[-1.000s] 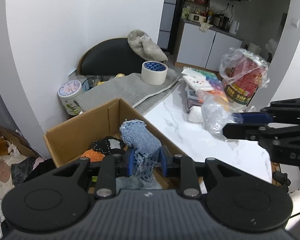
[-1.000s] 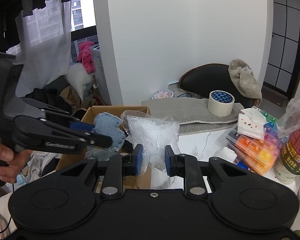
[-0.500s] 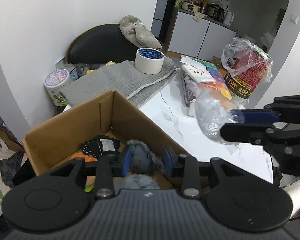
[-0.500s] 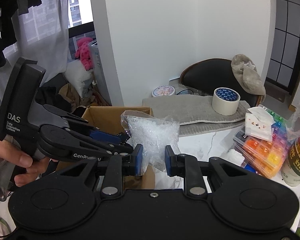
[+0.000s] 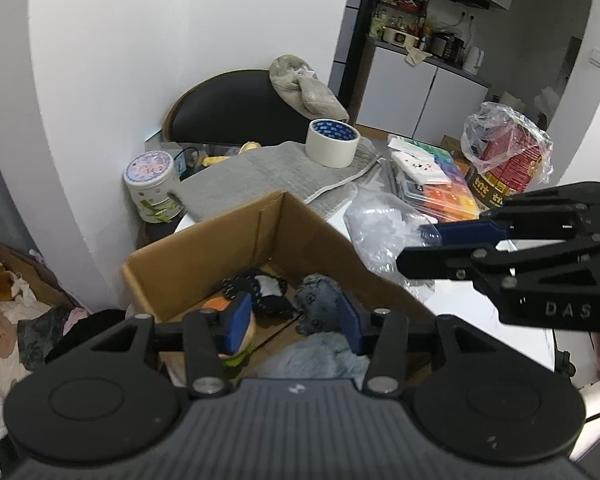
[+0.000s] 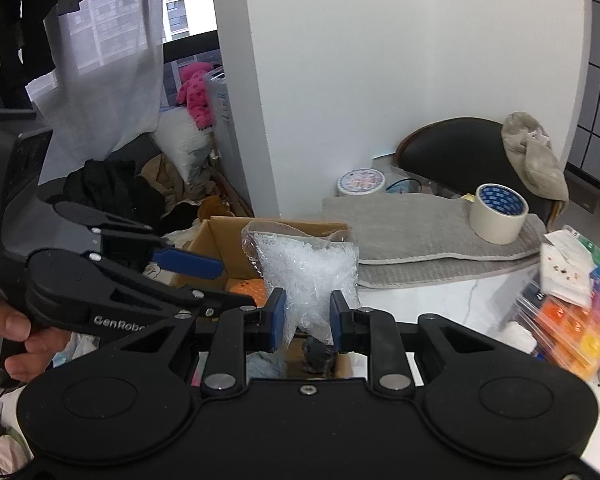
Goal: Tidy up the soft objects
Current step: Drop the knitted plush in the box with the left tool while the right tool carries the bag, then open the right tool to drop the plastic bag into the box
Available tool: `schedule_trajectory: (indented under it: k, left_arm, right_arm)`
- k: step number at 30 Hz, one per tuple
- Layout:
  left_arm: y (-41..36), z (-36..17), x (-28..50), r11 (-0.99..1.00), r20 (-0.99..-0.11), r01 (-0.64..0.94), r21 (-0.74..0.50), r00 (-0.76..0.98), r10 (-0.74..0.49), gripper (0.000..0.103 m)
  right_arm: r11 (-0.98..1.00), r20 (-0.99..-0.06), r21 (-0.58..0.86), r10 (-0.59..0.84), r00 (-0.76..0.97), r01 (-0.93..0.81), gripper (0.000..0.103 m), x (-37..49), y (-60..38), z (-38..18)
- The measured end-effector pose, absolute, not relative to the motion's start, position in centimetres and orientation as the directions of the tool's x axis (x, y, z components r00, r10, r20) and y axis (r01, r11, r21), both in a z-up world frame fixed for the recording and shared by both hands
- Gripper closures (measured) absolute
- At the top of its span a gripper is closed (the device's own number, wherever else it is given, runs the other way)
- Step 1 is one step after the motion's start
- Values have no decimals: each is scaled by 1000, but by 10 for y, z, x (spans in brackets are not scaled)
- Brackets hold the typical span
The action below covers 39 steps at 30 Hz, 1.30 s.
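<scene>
An open cardboard box (image 5: 228, 248) holds soft items: a black dotted pouch (image 5: 260, 290), an orange toy (image 5: 216, 304) and a blue denim piece (image 5: 320, 304). My left gripper (image 5: 294, 322) is open and empty just above the box, with the denim piece lying loose below it. My right gripper (image 6: 304, 320) is shut on a clear plastic bag of white pellets (image 6: 308, 272), held above the box's near right edge (image 6: 236, 236). The bag (image 5: 380, 232) and right gripper (image 5: 440, 244) also show in the left wrist view. The left gripper (image 6: 204, 280) shows open in the right wrist view.
On the white marble table (image 5: 460, 312) lie a grey towel (image 5: 276, 172), a tape roll (image 5: 332, 142), a colourful pill organiser (image 5: 436, 188), a bagged red tin (image 5: 508, 160) and a round white tin (image 5: 152, 184). A black chair (image 5: 228, 108) stands behind. Clothes are piled at the left.
My left gripper lowered the denim piece into the box, opened and let it go. My right gripper moved closer to the box, still holding the pellet bag.
</scene>
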<state>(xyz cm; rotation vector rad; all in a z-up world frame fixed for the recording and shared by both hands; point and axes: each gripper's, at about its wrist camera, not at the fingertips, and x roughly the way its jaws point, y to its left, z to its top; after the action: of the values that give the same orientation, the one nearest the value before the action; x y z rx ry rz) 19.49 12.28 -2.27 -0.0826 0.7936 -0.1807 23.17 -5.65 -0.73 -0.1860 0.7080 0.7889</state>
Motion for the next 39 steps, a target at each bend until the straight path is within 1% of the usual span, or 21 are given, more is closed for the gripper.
schedule_trajectory:
  k: [9, 14, 16, 19, 29, 32, 35, 37, 39]
  left_arm:
    - [141, -29, 182, 985, -705, 82, -154, 690, -167, 56]
    - [147, -30, 178, 985, -710, 67, -156, 686, -159, 56]
    - [148, -31, 177, 986, -712, 72, -149, 684, -157, 55]
    - [149, -33, 177, 986, -715, 90, -142, 680, -165, 55]
    - [157, -39, 189, 986, -714, 87, -139, 681, -161, 55]
    - [156, -37, 190, 987, -714, 82, -140, 682, -158, 55]
    - [150, -33, 187, 986, -704, 91, -140, 691, -164, 55]
    - [144, -30, 183, 986, -695, 95, -139, 700, -166, 55]
    - [138, -26, 180, 985, -687, 102, -137, 707, -169, 53]
  right_arm:
    - [672, -652, 134, 613, 446, -728, 78, 237, -33, -13]
    - [664, -663, 147, 616, 426, -733, 66, 238, -27, -19]
    - [673, -655, 161, 620, 432, -722, 65, 238, -33, -16]
    - [689, -650, 168, 615, 446, -705, 65, 237, -44, -15]
    - [736, -682, 207, 580, 444, -644, 65, 230, -74, -34]
    - [728, -693, 244, 593, 410, -640, 67, 224, -77, -42]
    - [722, -695, 249, 597, 401, -645, 68, 216, -77, -45]
    - [718, -692, 265, 607, 392, -644, 71, 213, -79, -44]
    - [715, -689, 272, 612, 388, -644, 72, 210, -82, -45]
